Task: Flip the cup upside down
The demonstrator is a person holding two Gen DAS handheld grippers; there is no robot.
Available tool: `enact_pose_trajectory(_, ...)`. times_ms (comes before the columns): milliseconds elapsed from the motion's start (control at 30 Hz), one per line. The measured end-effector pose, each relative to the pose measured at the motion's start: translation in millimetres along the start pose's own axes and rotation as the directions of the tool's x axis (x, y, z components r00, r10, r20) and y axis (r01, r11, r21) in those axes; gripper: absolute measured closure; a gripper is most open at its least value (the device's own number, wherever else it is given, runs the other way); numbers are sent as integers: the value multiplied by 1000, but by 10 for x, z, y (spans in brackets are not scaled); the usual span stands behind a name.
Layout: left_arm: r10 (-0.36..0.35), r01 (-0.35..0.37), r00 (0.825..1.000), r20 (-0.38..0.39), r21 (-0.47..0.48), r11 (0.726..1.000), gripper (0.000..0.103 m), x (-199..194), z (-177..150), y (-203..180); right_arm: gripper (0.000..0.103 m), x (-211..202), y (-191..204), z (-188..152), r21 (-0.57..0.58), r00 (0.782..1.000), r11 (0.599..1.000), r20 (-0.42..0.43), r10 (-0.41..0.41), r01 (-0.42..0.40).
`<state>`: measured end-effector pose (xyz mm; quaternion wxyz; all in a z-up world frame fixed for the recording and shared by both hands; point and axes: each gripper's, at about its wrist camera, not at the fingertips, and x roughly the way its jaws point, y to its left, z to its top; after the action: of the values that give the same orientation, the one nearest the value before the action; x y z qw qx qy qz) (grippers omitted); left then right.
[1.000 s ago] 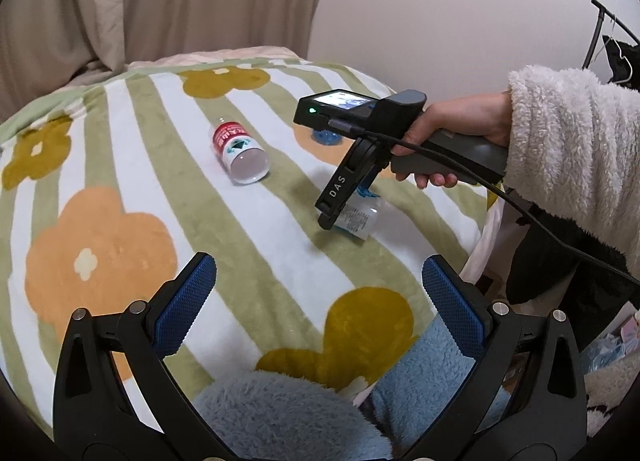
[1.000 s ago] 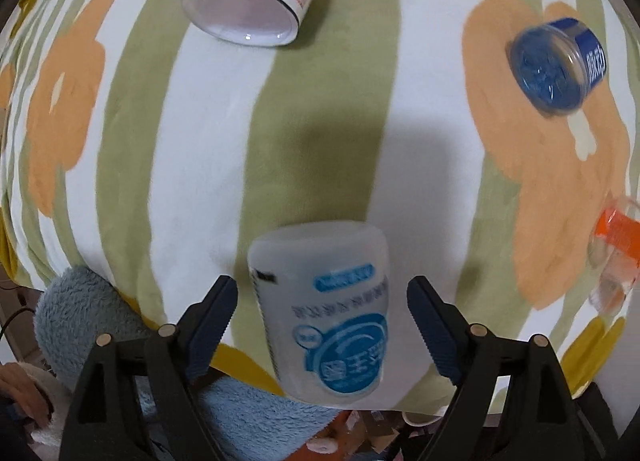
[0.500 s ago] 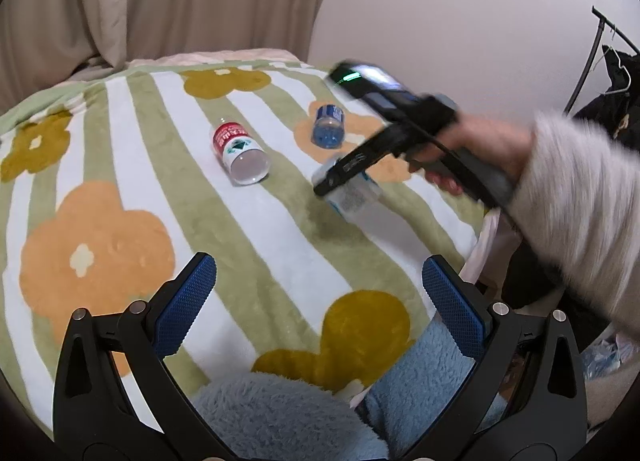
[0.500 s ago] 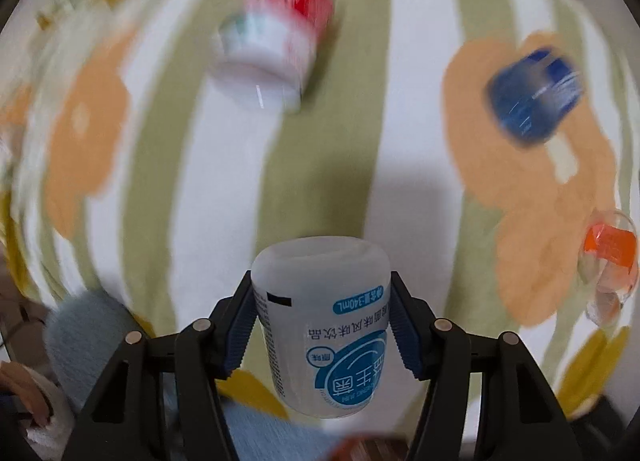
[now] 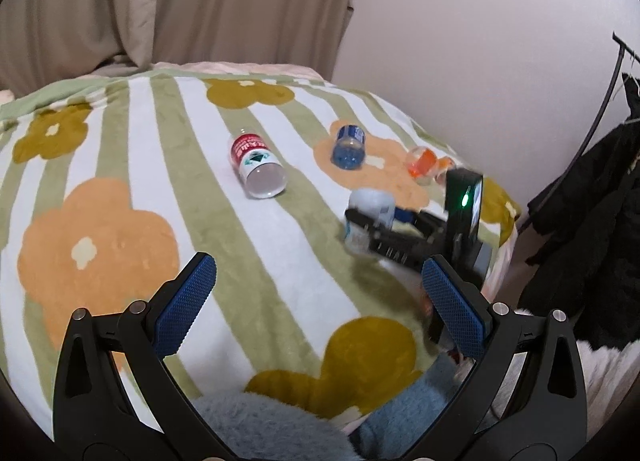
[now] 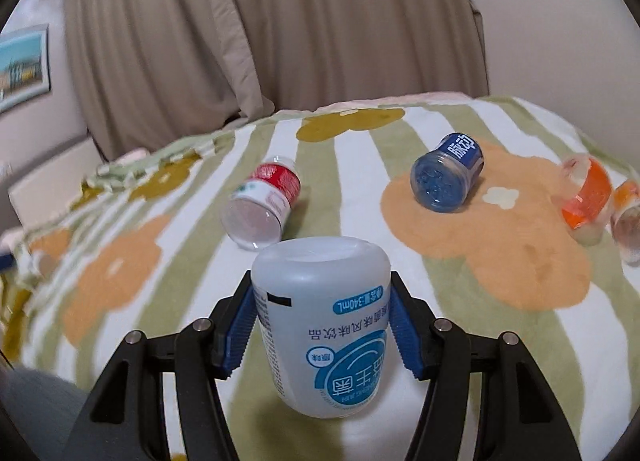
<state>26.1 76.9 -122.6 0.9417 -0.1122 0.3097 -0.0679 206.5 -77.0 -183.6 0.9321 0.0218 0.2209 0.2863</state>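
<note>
The right gripper (image 6: 322, 331) clamps the white cup (image 6: 322, 325) base-up, nearer than the red-labelled cup (image 6: 262, 203) — lower it squarely onto the blanket (image 6: 500, 261) before releasing. Left gripper (image 5: 318, 307) hangs open.

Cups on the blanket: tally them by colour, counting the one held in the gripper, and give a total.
White with blue label: 1, the white cup held in the right gripper
Red and white: 1, the red cup
Blue: 1, the blue cup
Orange and clear: 2, one orange cup and a second orange cup
Total: 5
</note>
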Motion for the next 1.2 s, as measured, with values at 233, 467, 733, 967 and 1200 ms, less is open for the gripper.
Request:
enact_pose_trajectory(233, 0, -1, 1000, 21, 34, 999, 0, -69, 51, -170, 46, -160, 60, -214, -65, 1000, 998, 12, -12, 12)
enact_pose_trajectory(467, 15, -17, 999, 34, 58, 998, 0, -68, 84, -247, 44, -163, 71, -213, -63, 999, 997, 12, -32, 32)
enact_pose_trajectory(733, 72, -79, 994, 81, 88, 993, 0, -171, 97, -287, 0, -275, -24, -173, 20, 999, 999, -15, -43, 43)
enact_pose_trajectory(967, 104, -113, 989, 107, 85, 990, 0, -263, 81, -329, 0, -563, 71, -164, 17, 998, 998, 11, -61, 60)
enact_pose_trajectory(1200, 82, -103, 980, 181, 113, 988, 0, -449, 148, -488, 0, -1250, 284, 60, -48, 985, 987, 87, -148, 152)
